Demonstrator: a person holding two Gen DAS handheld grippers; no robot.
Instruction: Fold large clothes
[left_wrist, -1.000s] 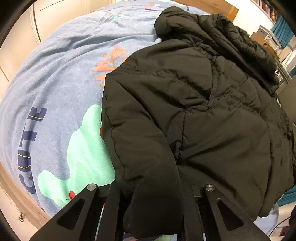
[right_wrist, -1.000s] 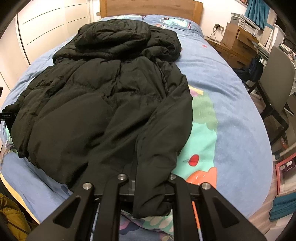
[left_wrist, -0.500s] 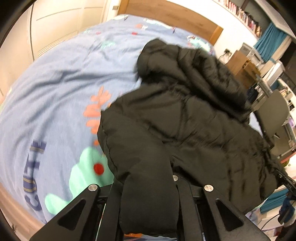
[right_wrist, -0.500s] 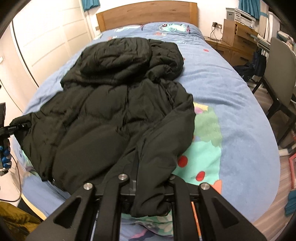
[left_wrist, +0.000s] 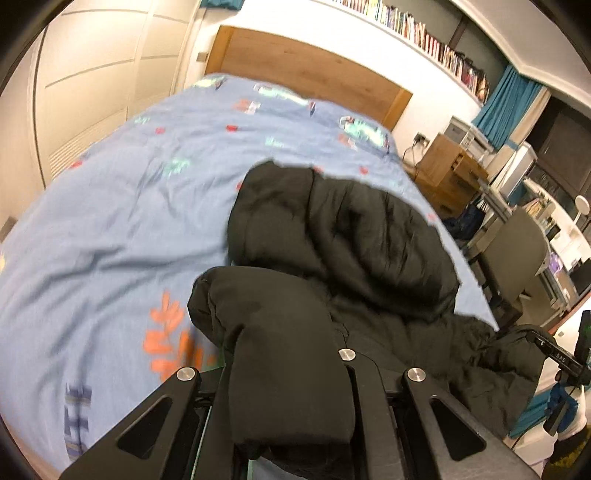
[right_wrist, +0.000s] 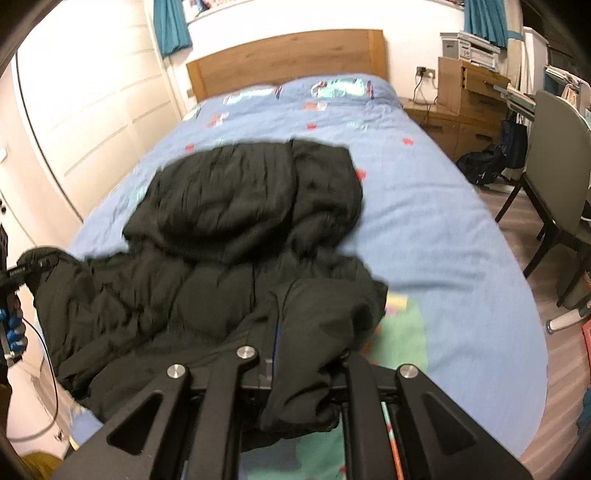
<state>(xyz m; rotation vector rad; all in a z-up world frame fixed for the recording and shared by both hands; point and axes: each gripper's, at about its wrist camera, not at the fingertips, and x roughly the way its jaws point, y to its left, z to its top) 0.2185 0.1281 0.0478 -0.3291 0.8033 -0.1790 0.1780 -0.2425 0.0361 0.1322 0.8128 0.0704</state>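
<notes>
A black puffer jacket (left_wrist: 369, 258) lies on the blue printed bed (left_wrist: 110, 221), with its hood (right_wrist: 240, 199) toward the headboard. My left gripper (left_wrist: 295, 387) is shut on a thick fold at the jacket's near left end, and the fabric drapes over its fingers. My right gripper (right_wrist: 295, 369) is shut on the near right end of the jacket (right_wrist: 229, 266), which hangs between its fingers. Both ends are lifted off the bed (right_wrist: 424, 221). Each gripper also shows at the edge of the other view: the right gripper (left_wrist: 554, 354) and the left gripper (right_wrist: 22, 273).
A wooden headboard (right_wrist: 288, 59) stands at the far end and white wardrobe doors (left_wrist: 92, 92) on the left. On the right are a grey chair (right_wrist: 554, 147), a wooden cabinet (right_wrist: 465, 96) and a dark bag (right_wrist: 484, 166) on the floor.
Both grippers have risen, lifting the jacket's near ends off the bed. The near part now bunches toward the hood, and both views have tilted up to show the headboard.
</notes>
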